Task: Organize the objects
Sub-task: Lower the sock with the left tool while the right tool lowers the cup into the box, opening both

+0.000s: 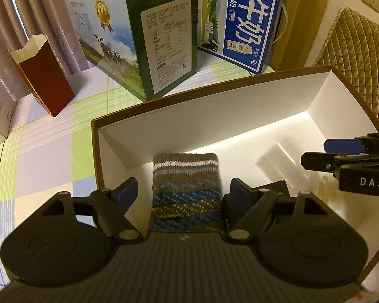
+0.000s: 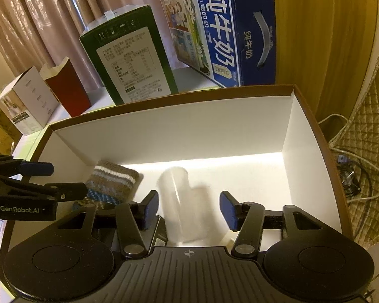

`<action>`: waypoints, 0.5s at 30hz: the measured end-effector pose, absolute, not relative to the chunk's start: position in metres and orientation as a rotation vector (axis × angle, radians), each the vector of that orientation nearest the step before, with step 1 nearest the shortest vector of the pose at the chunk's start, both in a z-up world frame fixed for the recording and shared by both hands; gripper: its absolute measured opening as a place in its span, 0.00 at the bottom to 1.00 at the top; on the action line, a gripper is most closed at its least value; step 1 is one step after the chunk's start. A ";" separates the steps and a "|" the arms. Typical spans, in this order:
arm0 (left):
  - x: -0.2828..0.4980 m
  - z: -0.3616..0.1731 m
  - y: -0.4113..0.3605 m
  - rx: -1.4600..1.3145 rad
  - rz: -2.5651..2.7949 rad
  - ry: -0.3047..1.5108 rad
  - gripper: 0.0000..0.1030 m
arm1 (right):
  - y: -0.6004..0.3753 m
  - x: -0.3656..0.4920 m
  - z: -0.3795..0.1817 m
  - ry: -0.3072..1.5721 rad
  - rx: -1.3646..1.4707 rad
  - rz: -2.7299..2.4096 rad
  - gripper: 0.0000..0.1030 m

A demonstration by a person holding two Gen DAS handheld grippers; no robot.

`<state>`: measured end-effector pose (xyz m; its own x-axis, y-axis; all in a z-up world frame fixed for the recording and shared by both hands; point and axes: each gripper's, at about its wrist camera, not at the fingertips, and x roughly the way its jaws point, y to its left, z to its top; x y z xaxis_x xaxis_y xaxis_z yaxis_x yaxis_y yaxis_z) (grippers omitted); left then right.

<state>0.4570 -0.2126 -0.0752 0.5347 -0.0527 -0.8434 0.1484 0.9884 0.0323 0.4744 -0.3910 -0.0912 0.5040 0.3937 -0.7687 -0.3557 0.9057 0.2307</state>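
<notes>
Nearest in the left wrist view, the left gripper (image 1: pixel 183 192) hangs over the near end of the open box (image 1: pixel 214 106), its blue pads spread wide to either side of the knitted sock (image 1: pixel 187 184) without touching it; it is released. The sock lies flat on the white floor of the box, near the left wall. In the right wrist view the right gripper (image 2: pixel 188 208) is likewise released, pads standing clear on both sides of a translucent plastic cup (image 2: pixel 180 202) that lies on its side, blurred, in the middle of the box floor. A dark flat item (image 2: pixel 159 232) sits just beside the cup, partly hidden under the gripper.

Both things look already placed, so the step is likely a clean withdrawal: lift each gripper straight up, jaws kept spread, so no pad snags the knit or nudges the cup, which could roll.

Beyond the box, on the checked surface (image 1: pixel 50 151), stand a green carton (image 1: pixel 164 45), a blue milk carton (image 1: pixel 247 20) and a red paper box (image 1: pixel 44 75).
</notes>
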 end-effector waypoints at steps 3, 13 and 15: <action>0.454 -0.073 -0.211 0.095 -0.127 0.997 0.75 | -0.392 0.471 -0.087 0.930 0.047 0.450 0.58; 0.432 -0.053 -0.209 0.067 -0.141 0.953 0.85 | -0.402 0.445 -0.072 0.901 0.067 0.448 0.76; 0.426 -0.048 -0.209 0.062 -0.140 0.946 0.85 | -0.404 0.437 -0.067 0.892 0.073 0.451 0.81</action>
